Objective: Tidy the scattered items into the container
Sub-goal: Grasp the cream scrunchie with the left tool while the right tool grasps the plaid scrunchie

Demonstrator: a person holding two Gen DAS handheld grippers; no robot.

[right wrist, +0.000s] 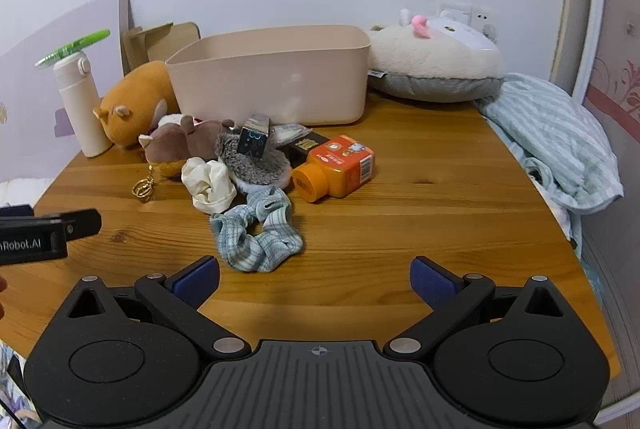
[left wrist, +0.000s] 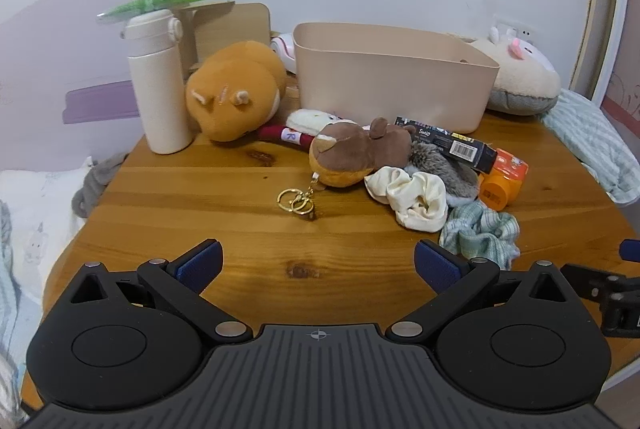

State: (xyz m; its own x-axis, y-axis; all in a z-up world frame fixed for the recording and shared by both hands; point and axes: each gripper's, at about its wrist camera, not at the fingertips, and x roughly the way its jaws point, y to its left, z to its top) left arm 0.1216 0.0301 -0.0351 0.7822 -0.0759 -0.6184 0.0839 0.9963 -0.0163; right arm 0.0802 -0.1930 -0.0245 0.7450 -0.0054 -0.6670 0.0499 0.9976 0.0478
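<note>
In the left wrist view, the left gripper (left wrist: 318, 263) is held spread and empty, and the beige container (left wrist: 394, 77) appears empty; the brown plush keychain (left wrist: 352, 153) lies just before it. In the right wrist view, the right gripper (right wrist: 315, 279) is likewise spread over nothing, while the plaid scrunchie (right wrist: 258, 235), cream scrunchie (right wrist: 208, 183) and orange bottle (right wrist: 334, 167) are seen scattered before the container, so nothing seems tidied yet.

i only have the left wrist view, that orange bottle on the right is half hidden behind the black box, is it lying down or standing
Observer: Lying down. In the right wrist view the orange bottle is on its side, cap toward the camera.
Operator: anything resting on it
Observer: No, its top is bare; the black box lies just behind it.
Operator: is the right hand-held gripper holding anything
Observer: No. The right hand-held gripper is open over bare table, with nothing between its fingers.
Operator: what's nearest to it
Observer: The blue plaid scrunchie, just ahead and left of centre.
</note>
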